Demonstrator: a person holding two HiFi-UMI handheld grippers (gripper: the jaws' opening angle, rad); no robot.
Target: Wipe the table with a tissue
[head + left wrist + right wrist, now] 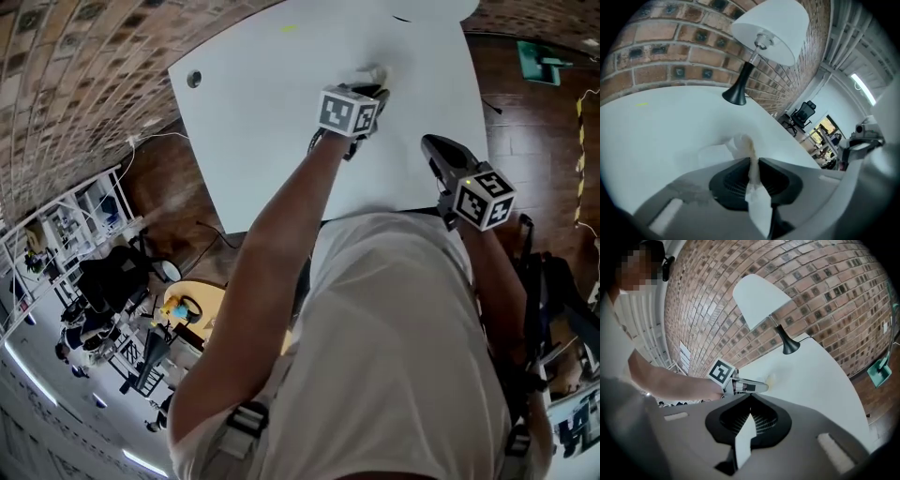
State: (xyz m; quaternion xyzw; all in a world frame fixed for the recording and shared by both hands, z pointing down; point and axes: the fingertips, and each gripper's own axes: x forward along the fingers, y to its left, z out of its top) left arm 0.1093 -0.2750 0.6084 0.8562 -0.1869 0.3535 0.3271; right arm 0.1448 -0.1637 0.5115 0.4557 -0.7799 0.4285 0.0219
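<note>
Your left tongs [752, 161] are clenched on the tissue [740, 146]; the paper is pinched between the two tips, its crumpled front end bunches out ahead of them and lies pressed on the white tabletop [262, 122]; a looser tail of it hangs back behind the tips. In the head view your left arm reaches well out over the tabletop, and the tissue sits in the far half of it, towards the lamp [771, 28]. The lamp stands at the back by the brick wall [75, 75]; its black base rests on the tabletop and its white shade tilts above. A small yellow mark [642, 104] shows on the surface off to the left of the tissue, well apart from it; a round dark hole [194, 79] sits near the tabletop's far left corner.

Your right tongs [750, 399] are clenched with the tips together and nothing gripped between them at the front; a flat white strip shows behind the tips, and you cannot tell what it is. You hold them at the near right edge of the tabletop, well apart from the tissue, pointing towards your left tongs. A teal thing [881, 369] lies on the wooden floor to the right of the tabletop.
</note>
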